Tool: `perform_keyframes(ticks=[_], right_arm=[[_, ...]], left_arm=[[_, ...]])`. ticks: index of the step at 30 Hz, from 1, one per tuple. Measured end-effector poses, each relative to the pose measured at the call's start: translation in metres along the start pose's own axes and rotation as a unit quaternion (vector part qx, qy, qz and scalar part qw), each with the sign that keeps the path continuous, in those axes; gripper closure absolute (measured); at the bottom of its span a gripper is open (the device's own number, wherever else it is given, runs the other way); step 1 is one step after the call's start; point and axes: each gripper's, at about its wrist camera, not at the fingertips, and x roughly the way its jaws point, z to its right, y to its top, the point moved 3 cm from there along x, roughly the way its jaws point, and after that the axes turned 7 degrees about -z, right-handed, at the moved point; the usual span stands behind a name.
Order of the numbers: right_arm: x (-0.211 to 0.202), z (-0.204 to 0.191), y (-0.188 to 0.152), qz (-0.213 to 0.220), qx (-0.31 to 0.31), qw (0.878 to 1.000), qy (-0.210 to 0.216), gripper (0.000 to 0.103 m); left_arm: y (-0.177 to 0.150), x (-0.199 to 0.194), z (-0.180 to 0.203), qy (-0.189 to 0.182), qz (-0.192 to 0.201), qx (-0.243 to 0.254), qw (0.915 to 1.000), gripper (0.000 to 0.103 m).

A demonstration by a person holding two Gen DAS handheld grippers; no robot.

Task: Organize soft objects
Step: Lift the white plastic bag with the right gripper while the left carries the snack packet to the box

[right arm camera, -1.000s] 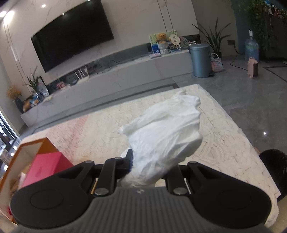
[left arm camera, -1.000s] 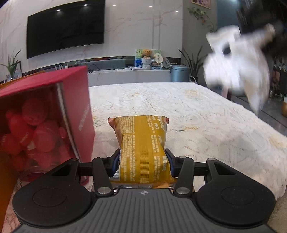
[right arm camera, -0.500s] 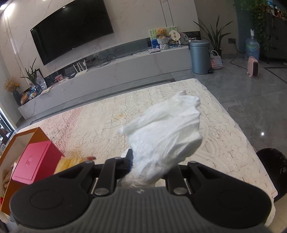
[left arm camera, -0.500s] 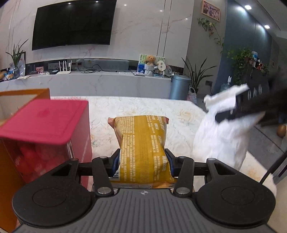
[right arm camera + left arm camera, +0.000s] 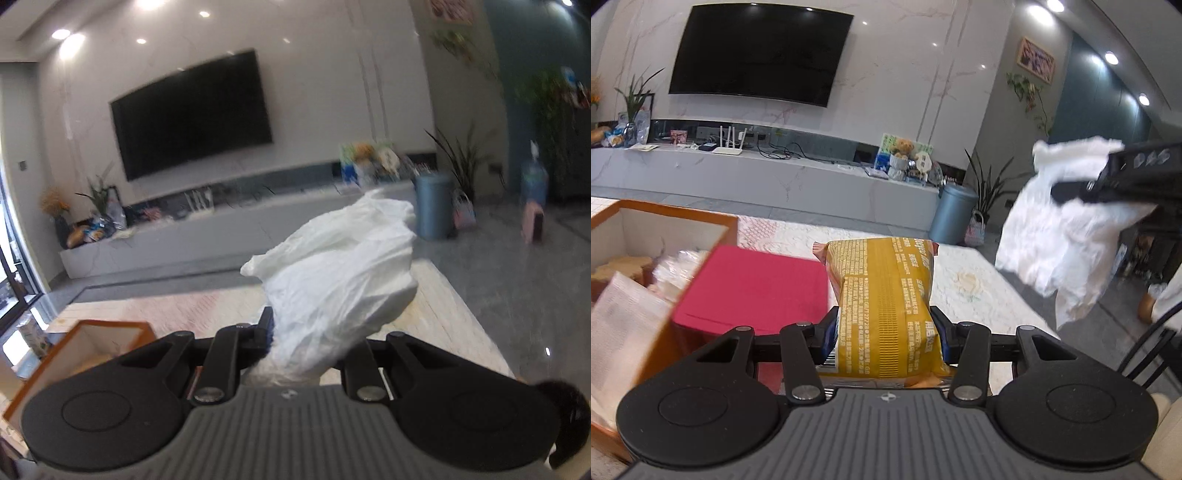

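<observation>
Yellow snack packet [image 5: 884,306] sits upright between the jaws of the left gripper [image 5: 884,334], which are clamped on its lower half from both sides; the blue pads press into the wrapper, and the packet's crimped top edge points away from the camera. It is held above a table covered in a pale lace-patterned cloth [image 5: 979,295]. Just to its left stands an orange box [image 5: 676,218] with a white interior, open at the top, holding a red carton [image 5: 753,291] and some pale wrapped items that are too blurred to name.

White plastic bag [image 5: 343,273], crumpled and puffed, rises out of the right gripper [image 5: 306,343], whose jaws are drawn close together and pinch the bag's bunched lower end. In the left wrist view the same bag [image 5: 1071,236] hangs in the air to the right of the table, off its edge, with the right gripper's dark fingers [image 5: 1108,181] reaching in from the right side and gripping it near the top. The two held items are well apart.

Behind the table, a black television [image 5: 757,55] hangs on a marble wall above a long low console, and a blue-grey bin [image 5: 953,214] stands on the floor at its right end
</observation>
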Motion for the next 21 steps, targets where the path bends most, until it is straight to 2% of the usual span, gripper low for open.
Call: perform_keyframes(ticks=[6,10,12,15,17,21], right_arm=[[-0.040,-0.073,0.013,0.032,-0.041,0.998,0.033,0.087],[-0.051,-0.123,0.022,0.053,-0.067,0.995,0.050,0.087],[-0.046,-0.148,0.026,0.049,-0.076,0.993,0.074,0.087],[-0.023,-0.188,0.024,0.026,-0.085,0.989,0.120,0.087],[0.006,-0.213,0.016,-0.006,-0.089,0.985,0.147,0.087],[0.066,-0.260,-0.015,-0.078,-0.113,0.977,0.163,0.087]], left_arm=[[0.033,-0.038,-0.038,-0.030,0.042,-0.037,0.9980,0.048],[0.055,-0.068,-0.081,-0.014,0.068,-0.053,0.9962,0.048],[0.062,-0.080,-0.106,0.003,0.071,-0.054,0.9960,0.048],[0.066,-0.083,-0.147,0.031,0.055,-0.055,0.9965,0.048],[0.062,-0.074,-0.169,0.040,0.022,-0.049,0.9977,0.048],[0.049,-0.053,-0.199,0.076,-0.030,-0.032,0.9961,0.048]])
